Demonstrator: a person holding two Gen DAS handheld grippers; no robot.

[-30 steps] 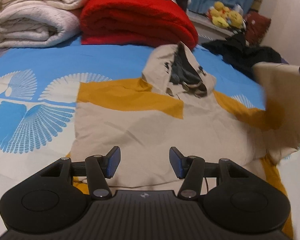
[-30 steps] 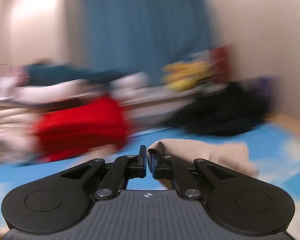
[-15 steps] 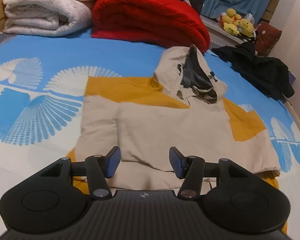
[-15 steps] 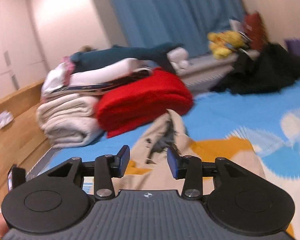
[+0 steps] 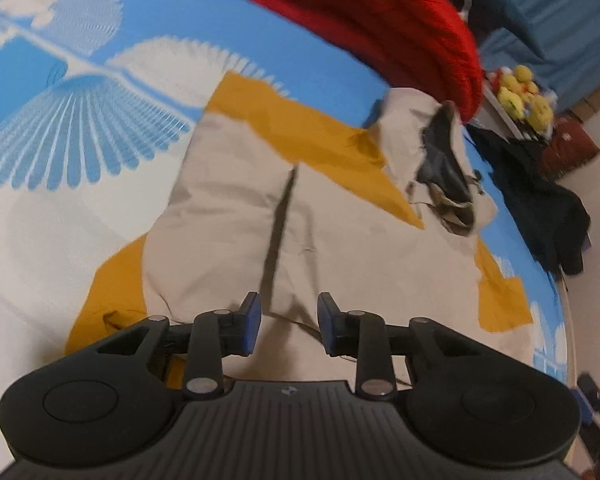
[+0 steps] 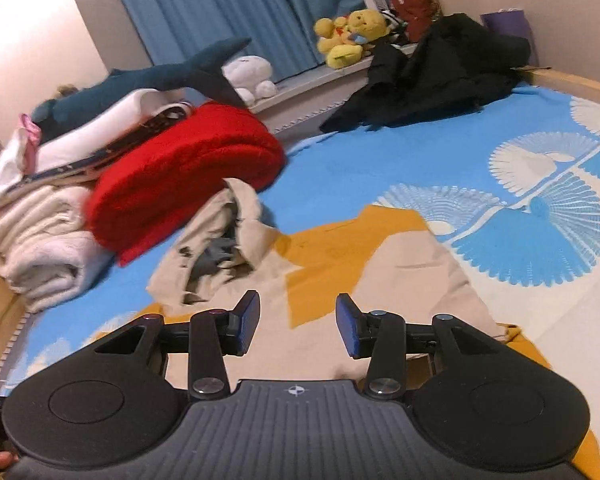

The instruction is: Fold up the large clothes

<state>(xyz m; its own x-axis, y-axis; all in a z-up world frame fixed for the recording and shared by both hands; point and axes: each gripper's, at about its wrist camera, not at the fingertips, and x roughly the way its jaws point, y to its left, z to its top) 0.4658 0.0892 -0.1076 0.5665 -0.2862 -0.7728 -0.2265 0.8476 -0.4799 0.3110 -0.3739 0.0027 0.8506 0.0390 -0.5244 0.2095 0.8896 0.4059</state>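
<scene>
The beige-and-mustard hoodie lies limp on the bed; I'd pinch its near hem. The left gripper fingers have been closing and the right gripper fingers stand apart; neither pair holds anything.

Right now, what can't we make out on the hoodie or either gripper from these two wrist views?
- Hoodie bottom hem: hidden in both views behind the gripper bodies.
- Left gripper contact with the cloth: unclear; jaws apart after just closing partway, nothing visibly pinched.
- Right gripper: same; jaws apart, nothing visibly held.
- Hood lining: motion-blurred in the right view.
- Red blanket: cut off by the left view's top edge.
</scene>
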